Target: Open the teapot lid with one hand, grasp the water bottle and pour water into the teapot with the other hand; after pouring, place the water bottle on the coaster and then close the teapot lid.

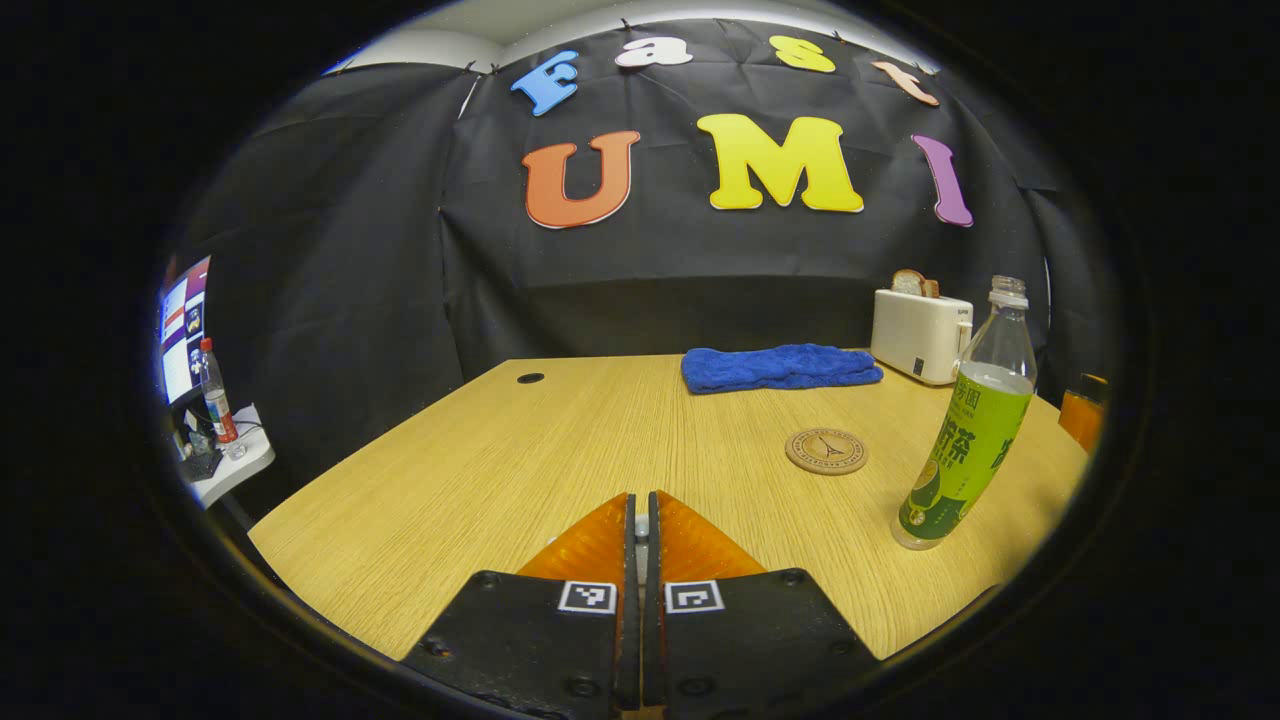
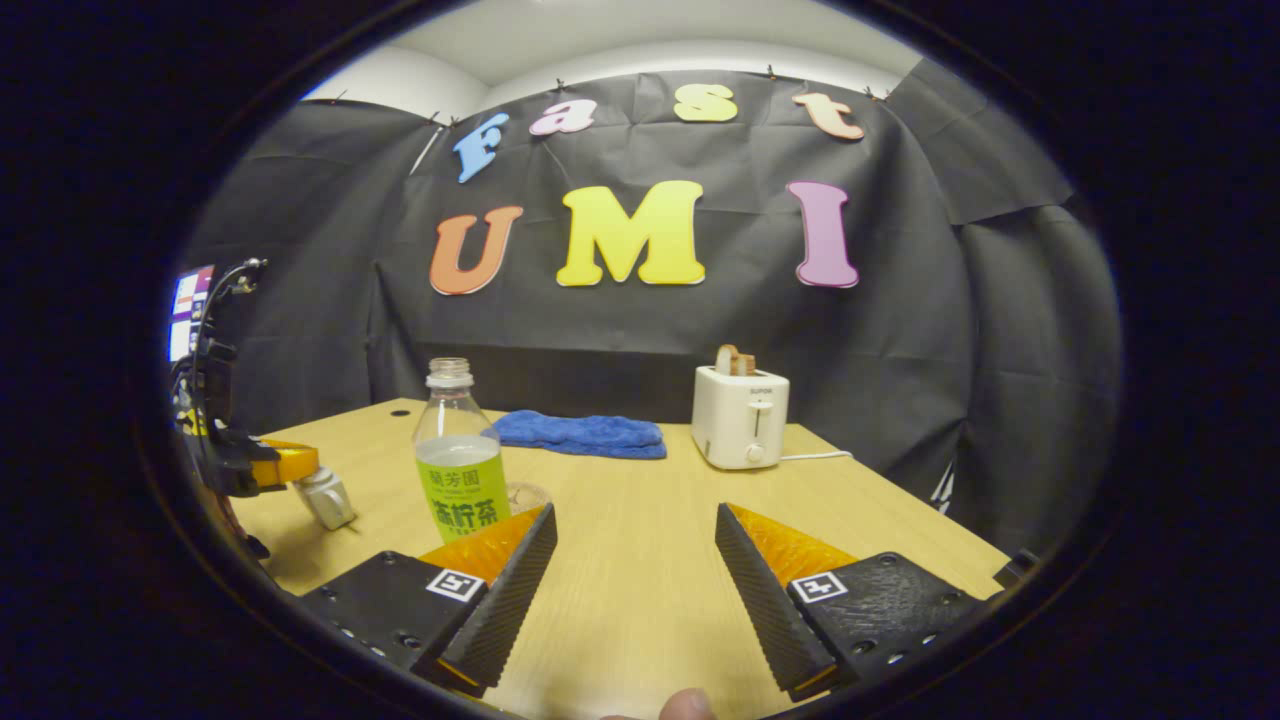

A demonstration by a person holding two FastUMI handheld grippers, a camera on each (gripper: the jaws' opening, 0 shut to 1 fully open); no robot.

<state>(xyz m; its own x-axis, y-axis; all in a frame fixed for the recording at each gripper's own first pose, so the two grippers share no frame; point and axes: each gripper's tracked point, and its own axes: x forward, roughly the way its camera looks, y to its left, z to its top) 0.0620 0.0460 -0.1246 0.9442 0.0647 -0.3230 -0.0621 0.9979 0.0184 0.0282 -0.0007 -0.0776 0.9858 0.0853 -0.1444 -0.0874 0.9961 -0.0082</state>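
Right gripper view: water bottle (image 2: pixel 460 468) stands before towel (image 2: pixel 583 434), toaster (image 2: pixel 739 417).

i see black cloth walls (image 2: pixel 900 330) behind my wooden table (image 1: pixel 560 450), a pale ceiling (image 2: pixel 640 35) at top, a side shelf (image 1: pixel 235 465) at left.

Both views look low across the table (image 1: pixel 520 470) toward the wall (image 2: pixel 640 330).

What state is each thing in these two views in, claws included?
Water bottle: upright on table, uncapped, partly full.
Coaster: bare.
Towel: folded.
Toaster: bread in slot.
Left claw: shut on a small pale object.
Right claw: open, empty.
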